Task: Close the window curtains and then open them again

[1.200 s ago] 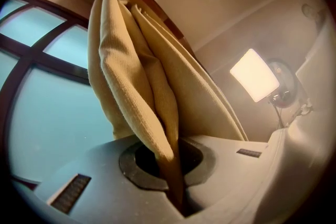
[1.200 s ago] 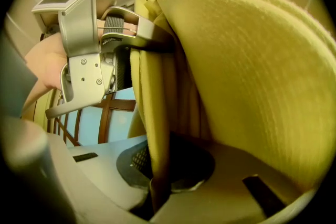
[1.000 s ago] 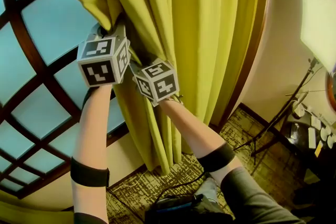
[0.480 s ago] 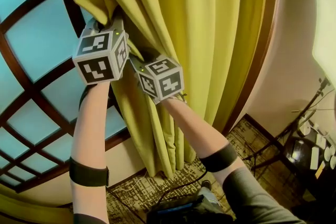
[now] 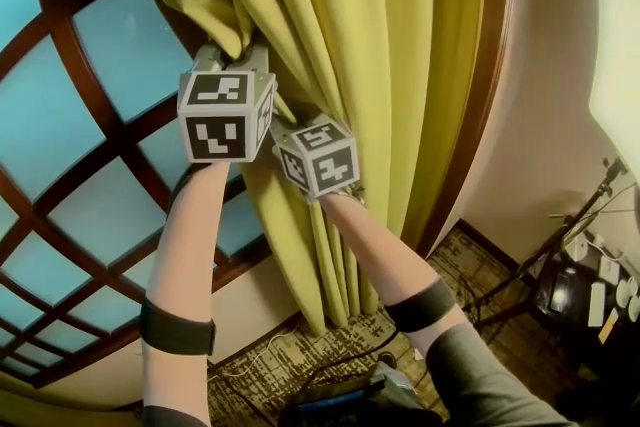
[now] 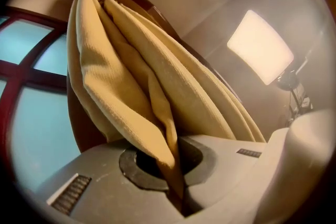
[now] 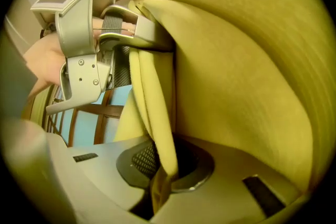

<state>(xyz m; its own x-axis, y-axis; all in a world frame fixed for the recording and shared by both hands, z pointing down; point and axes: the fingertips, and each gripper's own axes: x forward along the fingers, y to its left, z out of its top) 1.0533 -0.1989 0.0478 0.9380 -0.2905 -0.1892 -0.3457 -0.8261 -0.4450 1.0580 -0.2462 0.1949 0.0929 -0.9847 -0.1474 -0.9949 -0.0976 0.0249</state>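
Observation:
The yellow-green curtain [image 5: 380, 45] hangs bunched against the right side of the window [image 5: 110, 45]. Both grippers hold its leading edge, close together. My left gripper [image 5: 236, 53], the one with the larger marker cube, is shut on a fold of the fabric. In the left gripper view the cloth [image 6: 131, 92] runs down into the closed slot of the left gripper [image 6: 176, 183]. My right gripper [image 5: 288, 123] sits just below and to the right, its tips buried in the folds. Seen from the right gripper [image 7: 157, 186], a curtain fold [image 7: 157, 113] is pinched there and the left gripper [image 7: 86, 44] is above it.
The window's dark red wooden lattice [image 5: 75, 65] fills the left side. A curved wooden frame [image 5: 480, 95] borders the curtain on the right. A bright light panel [image 5: 615, 35] and stands [image 5: 540, 260] are at the far right. Cables and a dark bag [image 5: 340, 400] lie on the patterned carpet.
Both grippers have moved to the right with the curtain's edge still held. More of the glass shows at the left.

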